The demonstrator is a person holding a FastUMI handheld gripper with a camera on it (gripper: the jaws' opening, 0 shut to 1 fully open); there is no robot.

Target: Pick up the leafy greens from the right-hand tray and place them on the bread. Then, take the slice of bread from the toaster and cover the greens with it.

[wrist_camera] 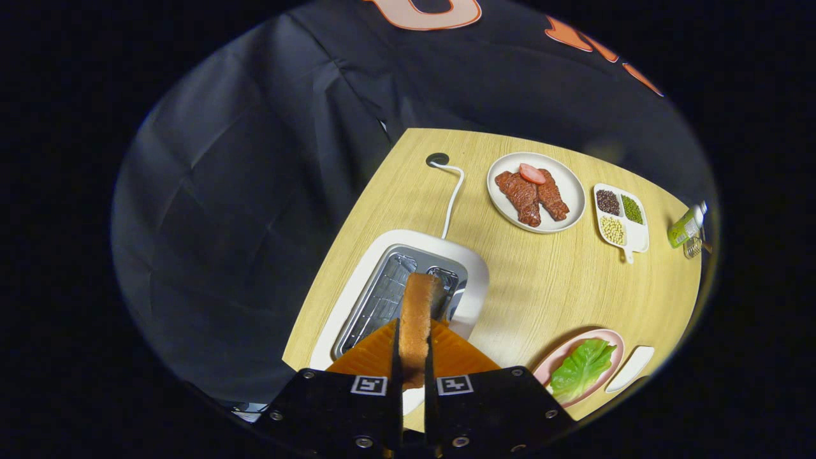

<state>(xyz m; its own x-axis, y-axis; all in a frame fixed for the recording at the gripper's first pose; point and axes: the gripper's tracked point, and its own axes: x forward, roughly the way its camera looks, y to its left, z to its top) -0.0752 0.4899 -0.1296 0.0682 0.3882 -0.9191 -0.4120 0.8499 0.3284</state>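
My gripper [414, 349] is shut on a slice of bread [417, 312], held edge-on between both fingers and lifted above the white toaster [468, 268]. The toaster's two slots lie open below, just beyond the fingertips. To the right of the fingers, a green leaf [581, 368] lies on a pink plate [558, 358]; whether bread lies under the leaf I cannot tell. A small white tray [631, 368] sits just right of that plate.
The toaster's white cord [452, 197] runs to a hole at the table's far edge. A white plate with meat slices [535, 191] and a divided dish of beans [620, 218] stand beyond. A bottle [687, 226] stands at the far right of the wooden table [548, 287].
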